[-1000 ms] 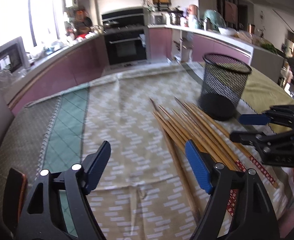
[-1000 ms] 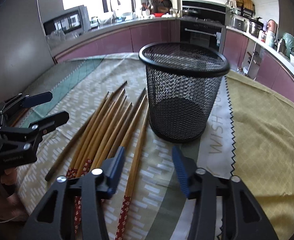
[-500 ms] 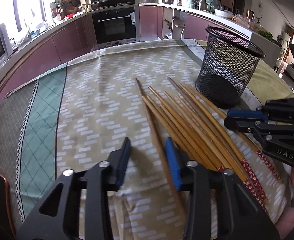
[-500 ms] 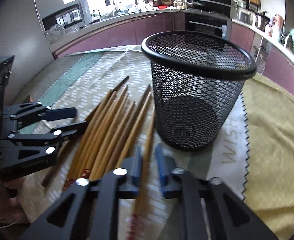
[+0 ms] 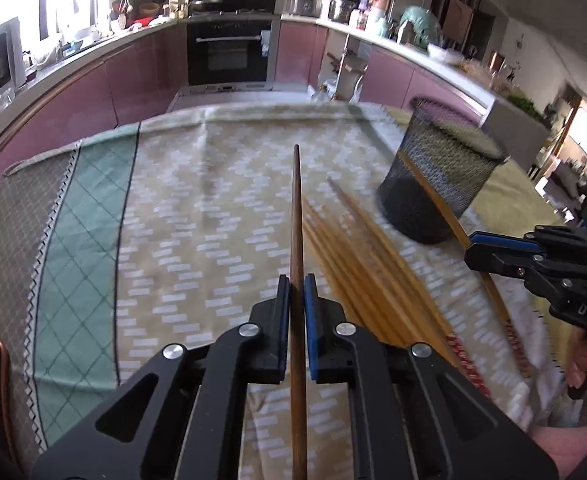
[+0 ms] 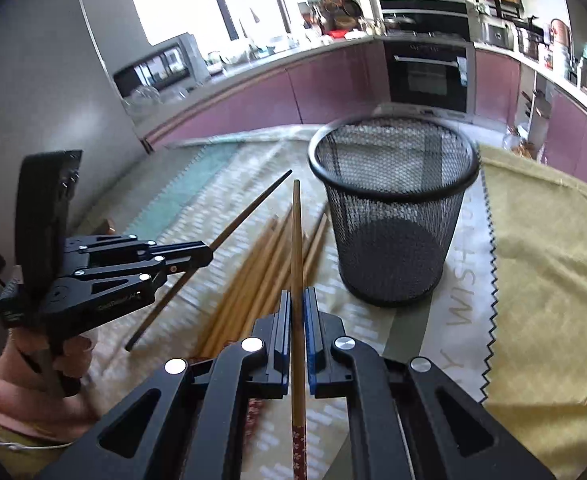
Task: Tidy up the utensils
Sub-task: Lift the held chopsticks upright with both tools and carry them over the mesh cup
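Chopsticks in both claws now; I read this as the pick-up step of sorting, w/ one stick per hand and the drop into the holder not yet done. Left gripper (image 5: 296, 292) is pinched tight on a dark brown chopstick (image 5: 296, 216); in the left wrist view it runs up the centre of frame, long axis along the fingers, tip pointing away toward the far edge of the tablecloth (image 5: 197, 216), butt passing back under the camera. Right gripper (image 6: 297, 308) is clamped on a pale bamboo chopstick (image 6: 296, 240) w/ a red patterned butt at bottom centre of the right wrist view; same story, long axis in line w/ the fingers, tip aimed up-frame, just left of the mesh holder (image 6: 393, 216).

Holder stands upright on the cloth, centre-right in the right view, right of centre in the left view; looks empty as far as I can see thru the mesh. Rest of the chopsticks (image 6: 253, 272) lie in a loose fan on the cloth, left of the holder's base, tips pointing up-frame; the fan is blurred so I can't count them.

Next move, as I judge it: lift, swing each stick over the rim, tilt toward vertical, then let go. Sticks are long & thin; a pinch near one end could let them pivot, so I'd go slow. Both hands converge on one opening; I'd take turns to avoid a clash.
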`<state>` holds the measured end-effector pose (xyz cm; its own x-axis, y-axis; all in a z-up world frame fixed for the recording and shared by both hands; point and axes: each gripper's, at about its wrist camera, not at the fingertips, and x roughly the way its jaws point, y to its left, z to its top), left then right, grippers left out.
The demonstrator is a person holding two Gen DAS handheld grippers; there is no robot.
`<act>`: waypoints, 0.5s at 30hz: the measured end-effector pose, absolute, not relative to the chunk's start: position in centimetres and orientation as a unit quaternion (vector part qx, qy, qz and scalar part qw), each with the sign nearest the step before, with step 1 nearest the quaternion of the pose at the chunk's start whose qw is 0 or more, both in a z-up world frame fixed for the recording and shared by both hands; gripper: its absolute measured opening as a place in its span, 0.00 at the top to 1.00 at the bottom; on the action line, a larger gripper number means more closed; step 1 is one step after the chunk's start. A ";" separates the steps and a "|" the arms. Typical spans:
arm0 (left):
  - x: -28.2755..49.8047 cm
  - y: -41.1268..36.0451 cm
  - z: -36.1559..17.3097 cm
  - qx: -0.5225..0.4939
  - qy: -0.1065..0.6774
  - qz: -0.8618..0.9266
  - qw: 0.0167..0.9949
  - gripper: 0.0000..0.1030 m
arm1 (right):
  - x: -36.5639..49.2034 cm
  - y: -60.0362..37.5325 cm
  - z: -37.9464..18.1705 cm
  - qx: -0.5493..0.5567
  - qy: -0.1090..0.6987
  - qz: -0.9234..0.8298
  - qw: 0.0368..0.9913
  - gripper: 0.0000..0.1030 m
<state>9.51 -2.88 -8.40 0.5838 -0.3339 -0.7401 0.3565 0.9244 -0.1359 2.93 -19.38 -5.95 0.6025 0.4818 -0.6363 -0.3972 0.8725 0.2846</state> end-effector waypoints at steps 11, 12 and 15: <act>7.6 -1.2 0.5 -0.041 0.322 -0.275 0.905 0.92 | 2.0 -22.7 0.1 0.108 0.276 0.271 0.916 0.95; 7.6 -1.2 1.4 -0.047 0.312 -0.281 0.906 0.92 | 2.0 -22.9 0.5 0.109 0.270 0.272 0.917 0.95; 7.7 -1.6 3.3 -0.061 0.288 -0.296 0.909 0.92 | 2.4 -23.4 2.0 0.111 0.249 0.271 0.923 0.95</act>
